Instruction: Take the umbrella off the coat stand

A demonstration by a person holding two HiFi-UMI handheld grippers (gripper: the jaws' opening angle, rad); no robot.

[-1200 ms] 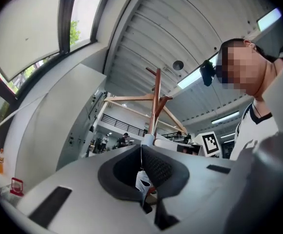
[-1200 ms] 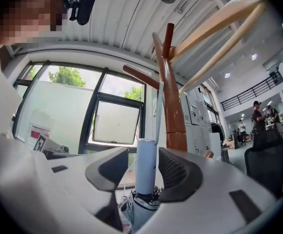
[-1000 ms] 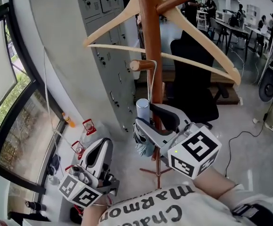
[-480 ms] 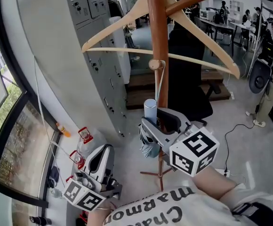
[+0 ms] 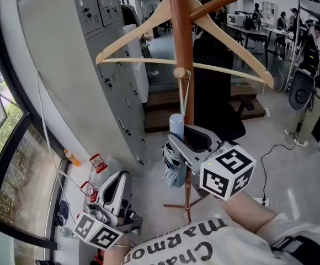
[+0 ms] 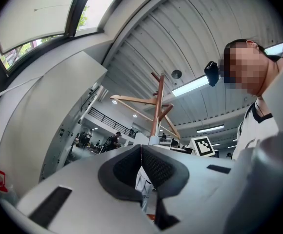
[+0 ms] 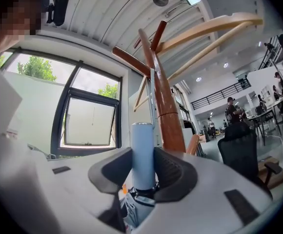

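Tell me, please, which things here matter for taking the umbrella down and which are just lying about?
For the job: umbrella, coat stand.
Just about: hanger, lockers, chair.

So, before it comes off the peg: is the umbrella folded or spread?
Folded: the umbrella hangs as a narrow, bunched bundle close beside the coat stand, its canopy gathered in.
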